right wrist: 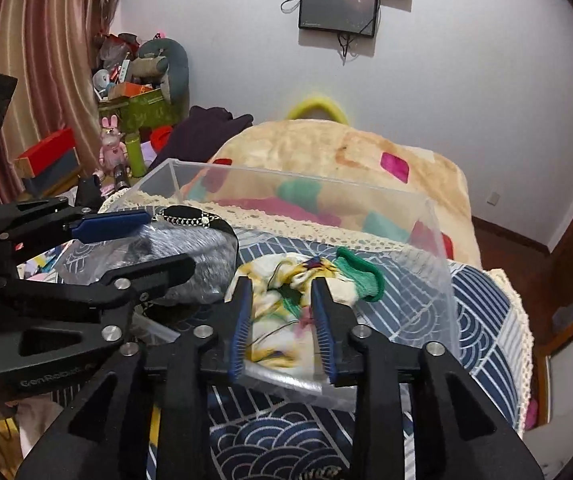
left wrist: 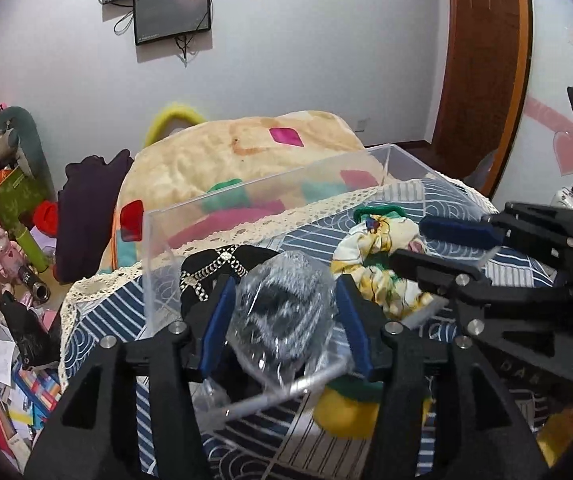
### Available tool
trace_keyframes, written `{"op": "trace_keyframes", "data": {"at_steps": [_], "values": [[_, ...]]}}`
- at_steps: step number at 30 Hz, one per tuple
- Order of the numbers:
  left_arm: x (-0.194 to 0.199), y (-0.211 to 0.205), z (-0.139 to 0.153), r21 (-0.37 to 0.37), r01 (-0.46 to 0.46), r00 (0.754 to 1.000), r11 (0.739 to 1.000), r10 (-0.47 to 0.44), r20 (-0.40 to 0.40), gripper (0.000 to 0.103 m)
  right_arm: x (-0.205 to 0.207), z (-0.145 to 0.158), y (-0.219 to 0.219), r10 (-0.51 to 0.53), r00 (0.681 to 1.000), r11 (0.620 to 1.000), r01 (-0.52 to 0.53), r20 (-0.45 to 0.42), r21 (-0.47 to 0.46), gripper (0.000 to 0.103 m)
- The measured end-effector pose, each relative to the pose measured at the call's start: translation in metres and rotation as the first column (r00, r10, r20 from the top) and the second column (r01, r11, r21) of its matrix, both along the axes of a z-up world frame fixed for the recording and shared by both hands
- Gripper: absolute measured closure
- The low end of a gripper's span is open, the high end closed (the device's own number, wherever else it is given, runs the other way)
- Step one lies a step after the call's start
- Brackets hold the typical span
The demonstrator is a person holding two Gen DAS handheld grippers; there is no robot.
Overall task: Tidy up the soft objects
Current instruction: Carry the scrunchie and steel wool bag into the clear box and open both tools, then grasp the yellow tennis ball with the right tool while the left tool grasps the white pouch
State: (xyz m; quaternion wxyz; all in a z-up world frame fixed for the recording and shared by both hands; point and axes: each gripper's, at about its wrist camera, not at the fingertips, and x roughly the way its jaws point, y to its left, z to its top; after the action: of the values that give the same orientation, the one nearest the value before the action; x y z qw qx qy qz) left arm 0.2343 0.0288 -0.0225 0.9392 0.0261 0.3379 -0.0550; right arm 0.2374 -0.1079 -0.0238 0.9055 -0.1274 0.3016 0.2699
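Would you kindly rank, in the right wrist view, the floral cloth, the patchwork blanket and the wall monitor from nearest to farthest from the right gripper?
1. Floral cloth, between the right gripper's fingers, inside the clear box.
2. Patchwork blanket, behind the box.
3. Wall monitor, high on the far wall.

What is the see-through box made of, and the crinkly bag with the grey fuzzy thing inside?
The box looks like hard clear plastic, probably acrylic: flat glossy walls with sharp bright edges that show the blanket behind. The bag looks like thin clear plastic film: wrinkled with shiny glints. The grey thing inside seems to be fluffy knit or plush; I can't tell which.
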Motion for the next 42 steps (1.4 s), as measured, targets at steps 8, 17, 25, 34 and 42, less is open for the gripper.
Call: {"op": "trace_keyframes", "data": {"at_steps": [8, 17, 25, 34, 42], "values": [[-0.028, 0.007, 0.017, -0.011, -0.01, 0.999, 1.0, 0.01, 0.033, 0.032, -0.013, 0.019, -0.019, -0.009, 0.999, 0.999, 0.007, 0.044, 0.048, 0.063], [-0.063, 0.013, 0.033, -0.027, -0.035, 0.995, 0.999, 0.037, 0.089, 0.014, -0.039, 0.038, -0.045, -0.029, 0.994, 0.995, 0.018, 0.107, 0.1, 0.053], [-0.097, 0.015, 0.011, -0.065, -0.046, 0.997, 0.997, 0.05, 0.057, 0.009, -0.062, 0.022, -0.064, -0.039, 0.993, 0.997, 0.03, 0.113, 0.075, 0.051], [-0.127, -0.002, -0.018, -0.036, 0.005, 1.0, 0.999, -0.005, 0.001, 0.009, -0.081, -0.01, -0.054, 0.013, 0.999, 0.998, -0.015, 0.035, 0.066, 0.051], [-0.147, -0.001, -0.047, -0.067, 0.018, 0.998, 0.998, -0.023, -0.066, 0.009, -0.093, -0.026, -0.036, 0.08, 0.997, 0.994, -0.078, -0.016, 0.082, 0.051]]}}
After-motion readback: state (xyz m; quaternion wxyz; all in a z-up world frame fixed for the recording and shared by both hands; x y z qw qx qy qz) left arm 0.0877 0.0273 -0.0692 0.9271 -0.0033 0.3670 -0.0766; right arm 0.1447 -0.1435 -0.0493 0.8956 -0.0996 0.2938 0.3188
